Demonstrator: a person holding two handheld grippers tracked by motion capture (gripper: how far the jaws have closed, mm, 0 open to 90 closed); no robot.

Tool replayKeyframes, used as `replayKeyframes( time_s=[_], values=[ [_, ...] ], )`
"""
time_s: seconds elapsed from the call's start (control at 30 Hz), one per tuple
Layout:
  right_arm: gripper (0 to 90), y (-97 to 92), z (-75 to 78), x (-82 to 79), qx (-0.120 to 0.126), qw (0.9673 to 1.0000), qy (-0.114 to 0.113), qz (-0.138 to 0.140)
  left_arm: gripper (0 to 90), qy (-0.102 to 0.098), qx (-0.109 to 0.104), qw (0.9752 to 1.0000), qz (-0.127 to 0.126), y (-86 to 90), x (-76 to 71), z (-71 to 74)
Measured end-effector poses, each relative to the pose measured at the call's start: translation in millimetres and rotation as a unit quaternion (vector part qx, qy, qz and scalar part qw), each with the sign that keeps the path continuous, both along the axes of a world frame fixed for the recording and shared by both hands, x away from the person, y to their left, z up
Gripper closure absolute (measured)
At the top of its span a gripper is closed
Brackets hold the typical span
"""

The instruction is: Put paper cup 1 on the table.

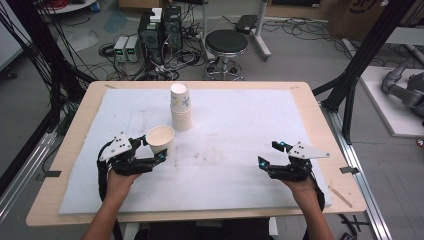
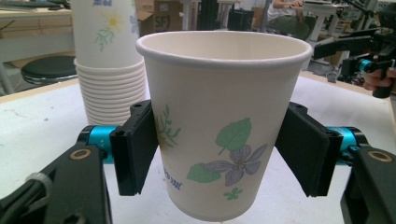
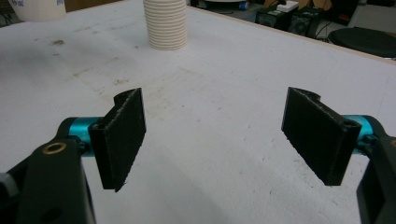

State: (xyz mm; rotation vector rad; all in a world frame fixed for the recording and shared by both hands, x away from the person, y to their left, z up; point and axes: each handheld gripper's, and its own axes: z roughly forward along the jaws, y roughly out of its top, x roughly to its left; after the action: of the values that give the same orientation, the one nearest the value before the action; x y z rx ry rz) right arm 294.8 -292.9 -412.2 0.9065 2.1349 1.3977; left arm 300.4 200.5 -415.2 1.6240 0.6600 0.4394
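Note:
A white paper cup (image 1: 160, 137) printed with leaves and a purple flower (image 2: 219, 130) stands upright between the jaws of my left gripper (image 1: 154, 148), at the left of the white mat. Both pads (image 2: 135, 149) press on the cup's sides, so the left gripper (image 2: 217, 149) is shut on it. Just behind it stands a tall stack of the same cups (image 1: 181, 110) (image 2: 107, 70) (image 3: 165, 25). My right gripper (image 1: 269, 153) hovers low over the mat at the right, its jaws wide open with nothing between them (image 3: 212, 135).
A white mat (image 1: 240, 115) covers most of the wooden table (image 1: 75, 150). Beyond the far edge are a black stool (image 1: 226, 42), computer cases (image 1: 160, 30) and loose cables on the floor. Black frame posts rise at both sides.

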Motion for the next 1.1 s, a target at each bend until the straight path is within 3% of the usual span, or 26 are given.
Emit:
replayKeyframes(
  time_s=[0.23,0.53,0.7,0.87,1.1],
  values=[
    [22.3,0.1,-0.4,-0.6,0.000,1.0000,0.000,0.000,31.6,-0.001,-0.008,0.9997,0.024,12.8,4.0,-1.0],
    [22.3,-2.3,-1.1,-1.2,-0.001,1.0000,0.003,-0.004,31.5,-0.006,0.011,0.9966,0.081,37.0,15.5,-3.0],
    [22.3,-2.8,-1.4,-2.7,-0.002,1.0000,0.004,-0.003,31.4,0.002,0.023,0.9915,0.128,54.0,23.2,-7.0],
    [22.3,-3.9,-1.3,-3.9,-0.003,1.0000,0.000,-0.005,31.4,0.030,0.048,0.9835,0.172,67.9,30.3,-14.9],
    [22.3,-2.6,-0.9,-4.3,-0.005,1.0000,0.000,-0.003,31.5,0.049,0.054,0.9774,0.199,79.3,35.0,-21.8]
  ],
)
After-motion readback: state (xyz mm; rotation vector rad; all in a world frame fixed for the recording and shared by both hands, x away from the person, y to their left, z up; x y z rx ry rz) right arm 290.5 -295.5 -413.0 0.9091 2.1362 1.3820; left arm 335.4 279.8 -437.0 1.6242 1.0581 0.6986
